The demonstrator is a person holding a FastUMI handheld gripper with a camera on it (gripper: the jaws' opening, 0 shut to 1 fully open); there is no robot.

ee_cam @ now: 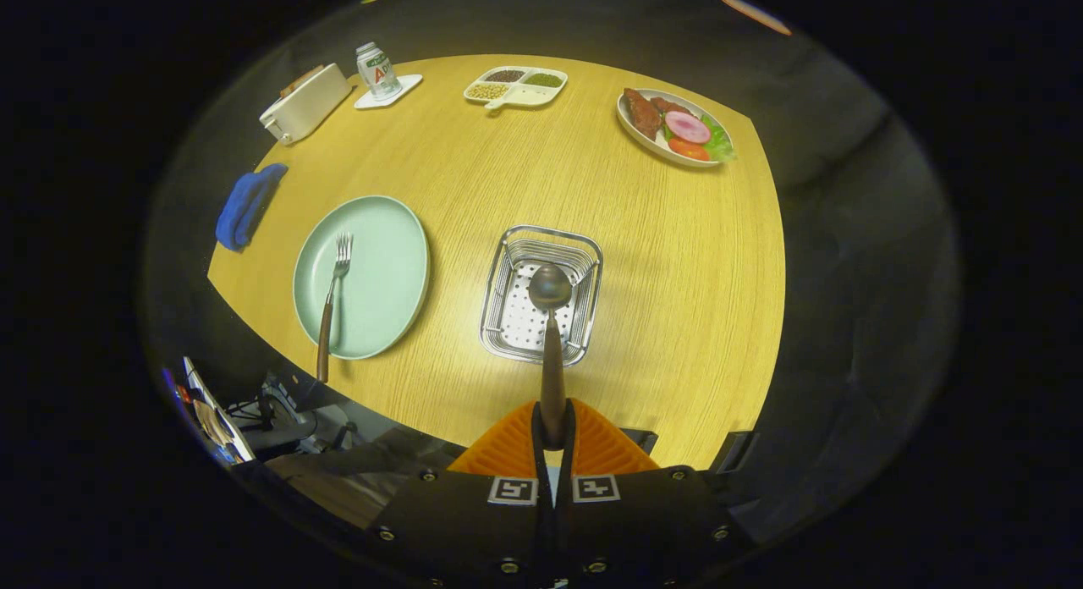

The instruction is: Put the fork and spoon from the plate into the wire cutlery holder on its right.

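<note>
Gripping the dark handle of the spoon, the tool is sitting narrow, both fingers pressing on the handle's near end. The spoon is pointing straight ahead of the fingers, and its metal bowl is showing over the wire cutlery holder, in line with the far half of the holder's perforated floor; whether the bowl is touching anything inside is not something the view is telling. The holder is standing on the wooden desk just ahead of the fingers, near the desk's near edge.

To the left of the holder, apart from it, the pale green plate is lying flat on the desk. The fork is resting on the plate's left part, its tines pointing to the far side and its brown handle reaching over the plate's near rim.

Farther off, a blue cloth is lying at the desk's left edge. At the far left corner a white toaster is standing, and just right of it a small bottle is sitting on a white coaster. A divided dish with grains is lying at the far middle, and a plate of food is sitting at the far right.
</note>
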